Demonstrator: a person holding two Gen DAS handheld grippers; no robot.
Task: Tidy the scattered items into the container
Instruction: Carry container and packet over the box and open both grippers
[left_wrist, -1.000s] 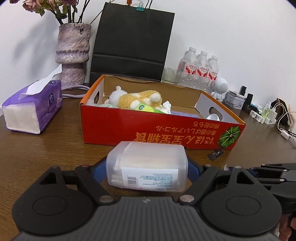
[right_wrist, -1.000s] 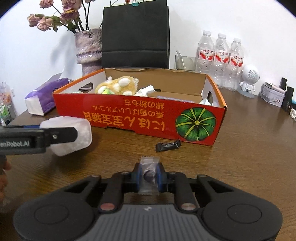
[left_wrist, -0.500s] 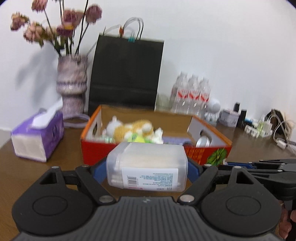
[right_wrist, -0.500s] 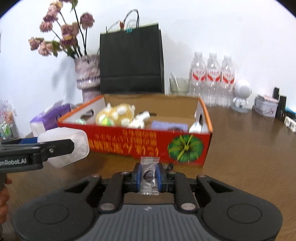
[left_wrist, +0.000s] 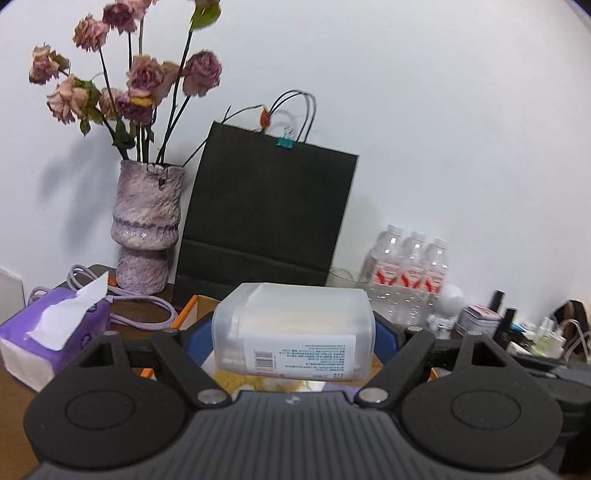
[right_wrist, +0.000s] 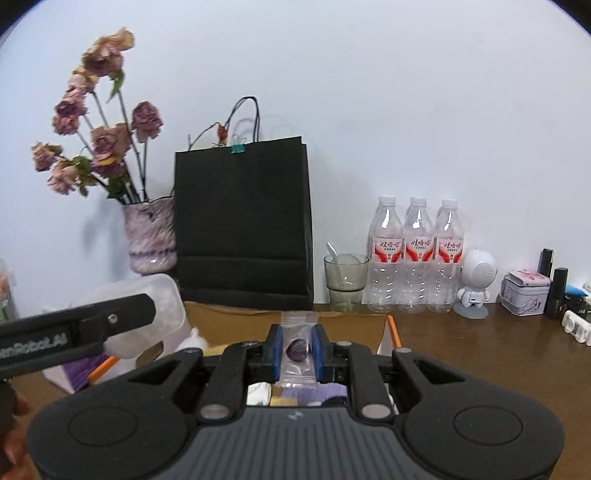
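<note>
My left gripper (left_wrist: 293, 332) is shut on a translucent plastic box of cotton swabs (left_wrist: 291, 328) and holds it above the red cardboard box, whose orange rim (left_wrist: 186, 314) shows just below. My right gripper (right_wrist: 297, 349) is shut on a clear-wrapped dark candy (right_wrist: 297, 349), held over the same box's far wall (right_wrist: 236, 321). Items inside the box show under the right fingers: something white and something purple (right_wrist: 314, 393). The left gripper with the swab box (right_wrist: 147, 314) shows at the left of the right wrist view.
Behind the box stand a black paper bag (left_wrist: 266, 229), a purple vase of dried roses (left_wrist: 147, 229), a glass cup (right_wrist: 345, 277), three water bottles (right_wrist: 417, 258) and a small white robot figure (right_wrist: 476, 280). A purple tissue pack (left_wrist: 55, 332) lies at left. Small items crowd the right edge.
Both grippers have risen and moved forward from the table in front of the box to over it, each still holding its item.
</note>
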